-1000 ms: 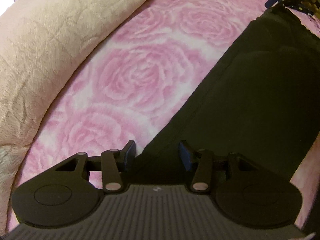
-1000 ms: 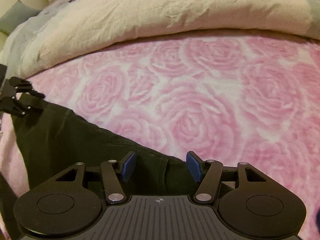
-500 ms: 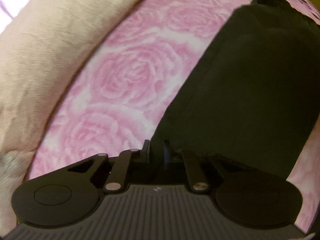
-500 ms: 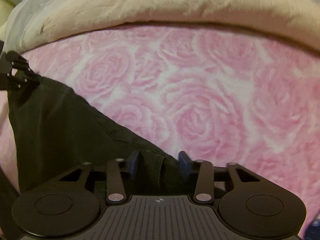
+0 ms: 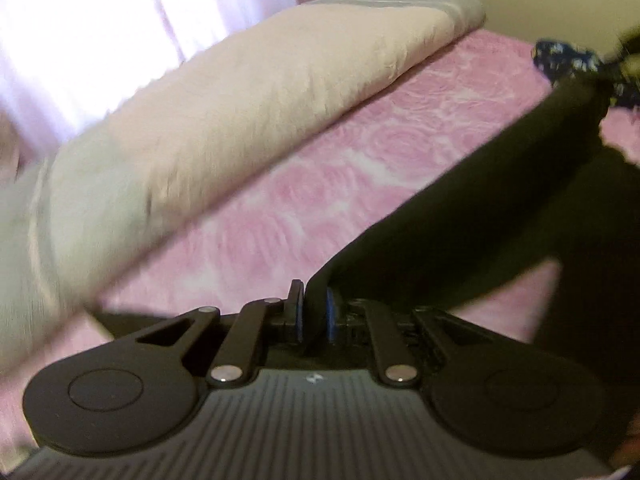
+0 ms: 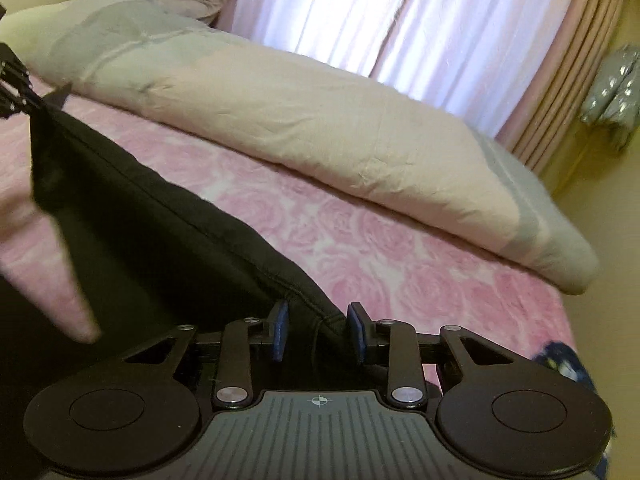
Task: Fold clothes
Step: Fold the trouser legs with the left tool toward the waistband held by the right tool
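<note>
A black garment (image 5: 460,224) hangs stretched between my two grippers above the pink rose-patterned bed (image 5: 320,184). My left gripper (image 5: 314,312) is shut on one corner of its edge. My right gripper (image 6: 318,330) is closed on the other corner, with bunched black cloth (image 6: 160,232) filling the gap between its blue pads. The taut hem runs from one gripper to the other. The left gripper also shows at the far left of the right wrist view (image 6: 12,88). The lower part of the garment drops out of sight below the frames.
A cream and grey folded duvet (image 6: 320,128) lies along the far side of the bed. White curtains (image 6: 360,12) hang behind it. A dark blue patterned cloth (image 5: 572,64) lies on the bed beyond the garment. A silver bag (image 6: 612,88) hangs at right.
Both grippers closed on the garment's edge and lifted it off the bed. The cameras tilted up, so the duvet, curtains and wall came into view.
</note>
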A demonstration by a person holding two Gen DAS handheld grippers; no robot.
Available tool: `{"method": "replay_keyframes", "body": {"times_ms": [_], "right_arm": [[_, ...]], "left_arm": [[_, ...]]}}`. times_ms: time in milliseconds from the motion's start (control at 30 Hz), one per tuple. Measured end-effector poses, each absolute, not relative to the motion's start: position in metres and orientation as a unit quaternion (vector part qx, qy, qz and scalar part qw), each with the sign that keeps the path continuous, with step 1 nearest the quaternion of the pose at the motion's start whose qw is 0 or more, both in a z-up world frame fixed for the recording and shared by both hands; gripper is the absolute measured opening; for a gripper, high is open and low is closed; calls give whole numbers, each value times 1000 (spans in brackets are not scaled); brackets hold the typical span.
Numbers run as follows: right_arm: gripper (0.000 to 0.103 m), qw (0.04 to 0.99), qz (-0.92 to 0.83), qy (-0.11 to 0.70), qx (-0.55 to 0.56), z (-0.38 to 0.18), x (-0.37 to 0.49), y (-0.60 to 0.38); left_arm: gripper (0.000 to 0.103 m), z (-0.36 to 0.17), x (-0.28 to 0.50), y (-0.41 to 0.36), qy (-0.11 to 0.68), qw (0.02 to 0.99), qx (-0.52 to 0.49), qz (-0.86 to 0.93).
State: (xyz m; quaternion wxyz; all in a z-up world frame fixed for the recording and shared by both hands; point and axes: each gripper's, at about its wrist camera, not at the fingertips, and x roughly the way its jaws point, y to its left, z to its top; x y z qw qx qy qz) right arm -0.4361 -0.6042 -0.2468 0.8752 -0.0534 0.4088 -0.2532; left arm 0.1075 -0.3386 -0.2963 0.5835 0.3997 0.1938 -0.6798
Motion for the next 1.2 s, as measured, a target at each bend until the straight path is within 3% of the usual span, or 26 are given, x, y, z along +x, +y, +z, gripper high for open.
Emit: {"method": "replay_keyframes", "body": {"times_ms": [100,200,333,400,433,467,633,733,1200], "right_arm": [[31,857,-243,450,-59,-248,-471,-554],[31,818,-261,513,2,-276,-492,-530],[31,756,-283,584,87,-312,-521,-501],[45,748,-318,554,183,-314,-540,-511],[64,742,-343,525,238,-314,-552,-519],[67,739,-368,485,288,-312,-564,-527],[66,671,-441,244,543,-319,-630,-569],[66,633,-452,145,612,-336,-653,-586],[66,630,-456,109,620,-368,-663,-608]], "left_arm": [[10,-305,98,-277,265,584,402,-654],[17,-336,88,-230,366,592,401,-595],[18,-362,85,-192,469,601,359,-539],[24,-365,89,-184,498,615,323,-519],[26,-366,93,-181,510,623,303,-510],[29,-367,97,-179,522,632,281,-499],[32,-376,132,-169,583,685,134,-416],[32,-388,147,-159,620,691,47,-368],[38,-435,162,-144,648,703,-149,-252]]}}
